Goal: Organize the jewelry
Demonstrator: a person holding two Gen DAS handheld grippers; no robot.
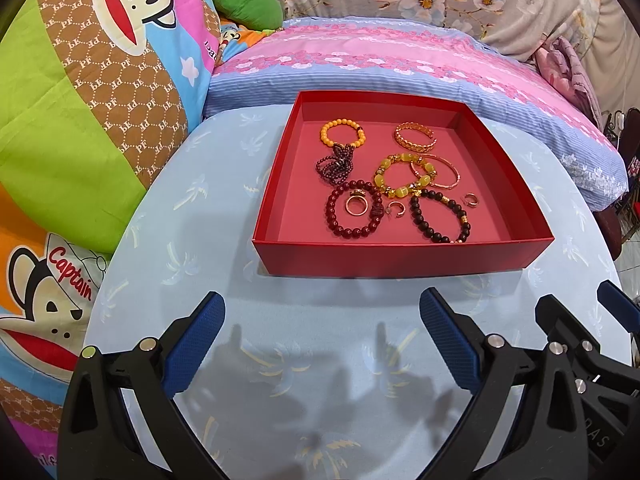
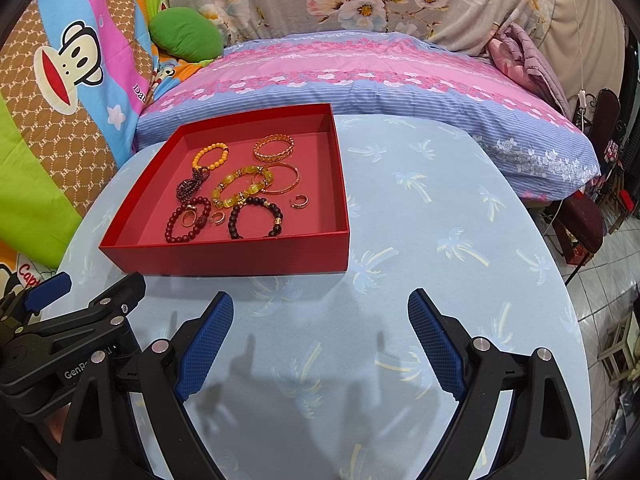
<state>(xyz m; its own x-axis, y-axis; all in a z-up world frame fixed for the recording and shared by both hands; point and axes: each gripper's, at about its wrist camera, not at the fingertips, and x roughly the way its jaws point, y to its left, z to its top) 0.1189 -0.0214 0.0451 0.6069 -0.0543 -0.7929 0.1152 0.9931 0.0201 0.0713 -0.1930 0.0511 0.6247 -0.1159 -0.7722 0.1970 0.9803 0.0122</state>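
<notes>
Straight ahead of the left hand-held gripper, in the left wrist view, the red box sits on the tabletop with its near wall square to the fingers and a strip of bare cloth between. Both blue pads are spread wide and hold nothing. Inside the box the jewelry lies loose and partly overlapping: an orange bead bracelet at the far left, a gold chain bangle at the far right, a yellow stone bracelet in the middle crossing a thin gold bangle, and nearest the gripper a dark red bead bracelet with a gold ring lying inside its loop, beside a black bead bracelet.

Ahead and to the left of the right hand-held gripper, in the right wrist view, the same box lies off its line, its near right corner closest. This gripper too is released and empty, with the left one just beside it. By my reading the left gripper is better placed for the near bracelets, while the right would have to swing leftward.
</notes>
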